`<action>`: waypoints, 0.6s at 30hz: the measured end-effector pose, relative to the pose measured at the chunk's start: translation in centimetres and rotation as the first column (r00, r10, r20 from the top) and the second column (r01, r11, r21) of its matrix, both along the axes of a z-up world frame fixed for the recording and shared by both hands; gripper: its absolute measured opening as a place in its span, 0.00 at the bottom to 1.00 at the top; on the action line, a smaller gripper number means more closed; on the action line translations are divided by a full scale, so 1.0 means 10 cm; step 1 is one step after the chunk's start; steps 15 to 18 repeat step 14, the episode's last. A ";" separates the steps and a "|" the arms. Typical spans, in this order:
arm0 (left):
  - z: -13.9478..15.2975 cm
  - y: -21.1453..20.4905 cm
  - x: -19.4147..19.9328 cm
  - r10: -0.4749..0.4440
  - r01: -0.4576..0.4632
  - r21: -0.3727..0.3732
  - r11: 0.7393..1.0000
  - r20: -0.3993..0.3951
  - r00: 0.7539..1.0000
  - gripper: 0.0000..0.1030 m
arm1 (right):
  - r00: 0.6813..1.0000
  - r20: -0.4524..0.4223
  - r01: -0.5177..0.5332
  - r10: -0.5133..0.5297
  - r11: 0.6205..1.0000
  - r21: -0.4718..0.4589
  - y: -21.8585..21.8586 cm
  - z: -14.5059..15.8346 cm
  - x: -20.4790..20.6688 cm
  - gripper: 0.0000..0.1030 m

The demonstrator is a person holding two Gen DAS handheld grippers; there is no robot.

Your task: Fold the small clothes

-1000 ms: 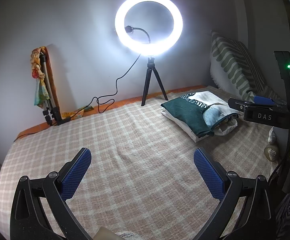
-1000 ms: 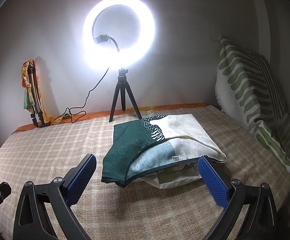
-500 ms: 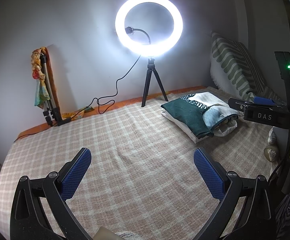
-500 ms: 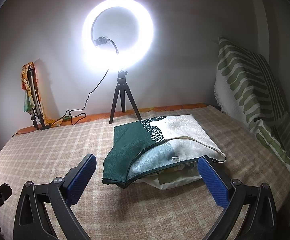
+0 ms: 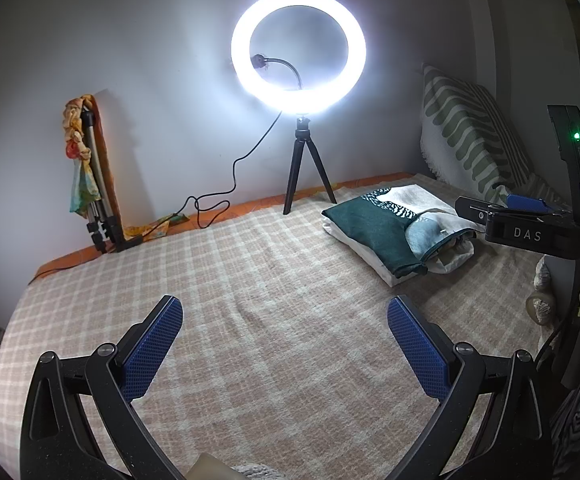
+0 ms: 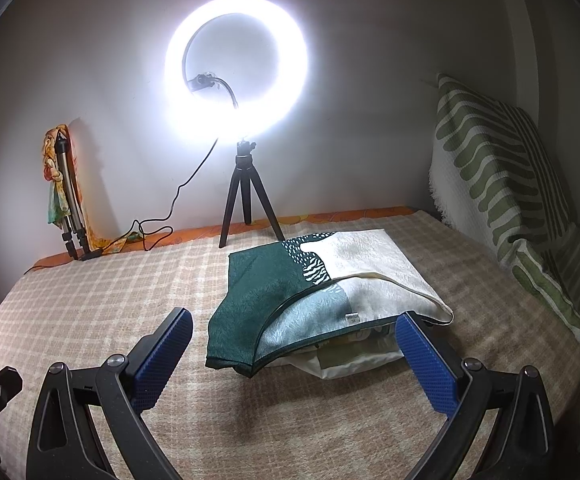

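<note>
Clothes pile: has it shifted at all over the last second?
No. The clothes pile lies in the same spot just in front of the tripod, with the same gap between them.

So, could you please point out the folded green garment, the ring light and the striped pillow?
folded green garment (image 6: 266, 292): right wrist view, dark green panel.
ring light (image 5: 298, 46): left wrist view, glowing rim.
striped pillow (image 6: 489, 160): right wrist view, front face.

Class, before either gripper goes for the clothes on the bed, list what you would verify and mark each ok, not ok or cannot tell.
1. Left gripper open, holding nothing: ok.
2. Right gripper open, holding nothing: ok.
3. Pile of clothes lies ahead of the right gripper, within view: ok.
4. Green top already folded flat: cannot tell.
5. Bare blanket beside the pile for folding: ok.
6. Ring light and cable stand apart from the pile: ok.
</note>
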State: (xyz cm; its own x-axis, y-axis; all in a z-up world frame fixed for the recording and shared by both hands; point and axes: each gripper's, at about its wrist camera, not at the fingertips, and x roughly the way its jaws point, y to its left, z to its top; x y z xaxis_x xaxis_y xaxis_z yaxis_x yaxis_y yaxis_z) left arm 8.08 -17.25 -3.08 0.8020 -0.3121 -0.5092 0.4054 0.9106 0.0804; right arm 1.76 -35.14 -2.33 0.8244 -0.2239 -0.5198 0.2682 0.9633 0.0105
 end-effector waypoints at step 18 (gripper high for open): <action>0.04 0.01 0.00 0.004 -0.004 -0.011 1.000 -0.005 1.000 0.99 | 1.000 0.000 0.002 -0.002 1.000 0.003 0.01 0.00 0.00 1.00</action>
